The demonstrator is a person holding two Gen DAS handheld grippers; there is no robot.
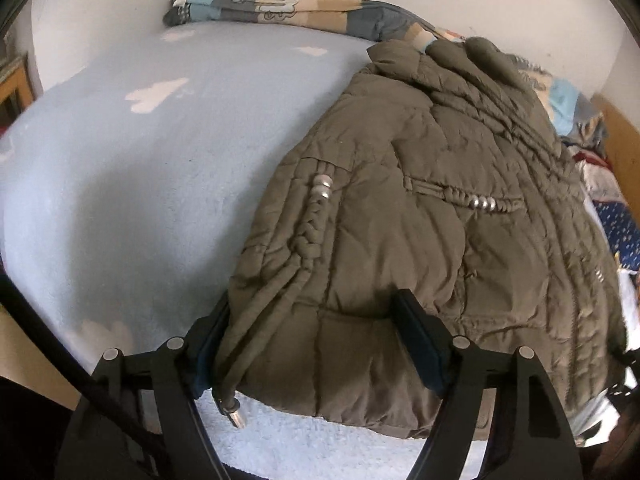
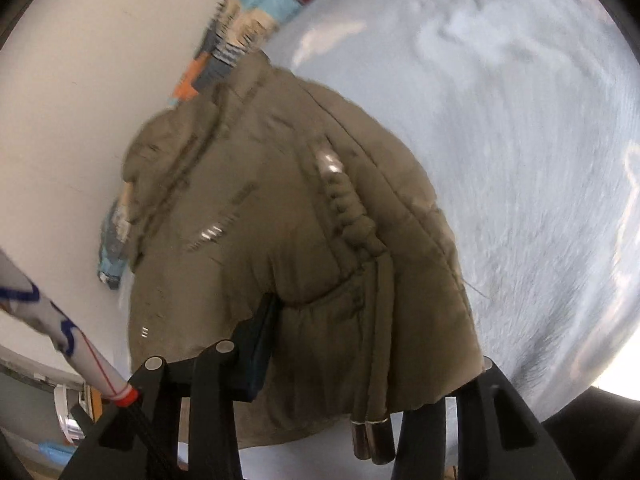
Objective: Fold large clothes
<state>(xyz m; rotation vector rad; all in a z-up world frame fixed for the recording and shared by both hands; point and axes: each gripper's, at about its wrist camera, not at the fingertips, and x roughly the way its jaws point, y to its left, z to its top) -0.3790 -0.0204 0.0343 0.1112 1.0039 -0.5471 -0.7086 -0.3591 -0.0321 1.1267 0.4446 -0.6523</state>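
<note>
An olive quilted jacket (image 1: 420, 200) lies on a pale blue bed sheet (image 1: 140, 180), with braided cords and silver beads on its front. My left gripper (image 1: 316, 340) straddles the near hem. Fabric fills the gap, and both pads press into it. A cord end with a metal toggle (image 1: 236, 412) hangs by the left finger. In the right wrist view the jacket (image 2: 260, 200) bunches between the jaws of my right gripper (image 2: 372, 356). Its left pad digs into the fabric and the right finger is mostly hidden under the hem. Two cord ends (image 2: 372, 436) dangle below.
A patchwork blanket (image 1: 280, 4) runs along the white wall behind the bed. A wooden bed frame (image 1: 624, 148) and bundled cloth (image 1: 616, 224) sit at the right. The sheet (image 2: 520, 140) spreads wide beside the jacket. A white strip with blue marks (image 2: 60, 320) crosses the lower left.
</note>
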